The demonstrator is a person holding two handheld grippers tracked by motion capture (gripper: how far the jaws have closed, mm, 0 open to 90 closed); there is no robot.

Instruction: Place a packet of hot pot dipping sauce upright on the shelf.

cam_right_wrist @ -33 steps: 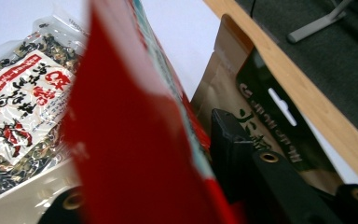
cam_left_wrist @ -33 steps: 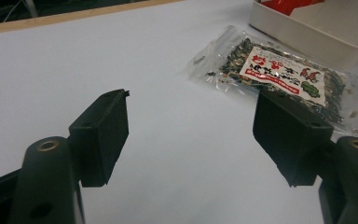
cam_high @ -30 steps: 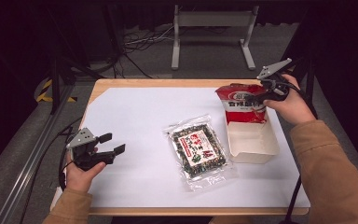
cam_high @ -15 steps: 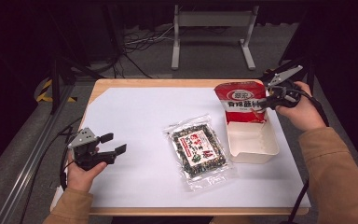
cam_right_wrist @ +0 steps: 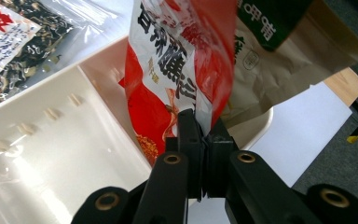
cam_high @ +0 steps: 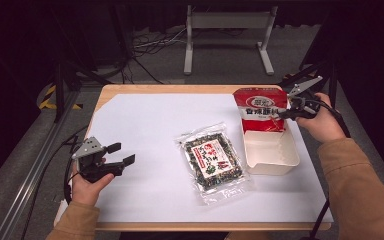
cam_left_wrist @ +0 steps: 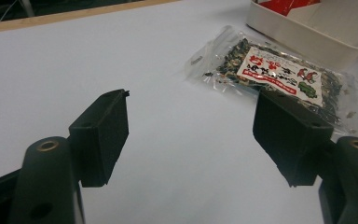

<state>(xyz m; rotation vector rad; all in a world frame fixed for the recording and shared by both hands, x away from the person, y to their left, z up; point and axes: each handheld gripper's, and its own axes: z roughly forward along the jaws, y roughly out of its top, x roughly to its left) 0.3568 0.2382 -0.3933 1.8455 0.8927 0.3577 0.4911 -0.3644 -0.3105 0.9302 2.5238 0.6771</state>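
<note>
White paper (cam_high: 145,130) is seen spread over the wooden table (cam_high: 165,89), and the scene is laid out on it from left to right. At the near left edge, the left gripper (cam_high: 121,154) is held low over the paper in the person's left hand (cam_high: 87,182); in the left gripper view its two black jaws stand wide apart, with nothing between them and bare paper beneath. Near the middle of the sheet, a clear plastic packet of dark dried seaweed with a red-and-white label (cam_high: 212,161) lies flat, well apart from the left gripper and just beside the next item. To its right, a shallow white rectangular plastic tray (cam_high: 271,154) rests on the paper. At the tray's far end, a red-and-white printed foil snack bag (cam_high: 260,109) stands upright, its lower part inside the tray. At the far right, the right gripper (cam_high: 282,114) is carried in the person's right hand (cam_high: 320,122); its jaws have just been closing and are now pinched together on the bag's side edge, as the right gripper view shows, where the thin seam of the bag (cam_right_wrist: 186,70) is clamped between the pads. A brown-and-green second bag (cam_right_wrist: 284,56) is seen behind the red one in that view.
</note>
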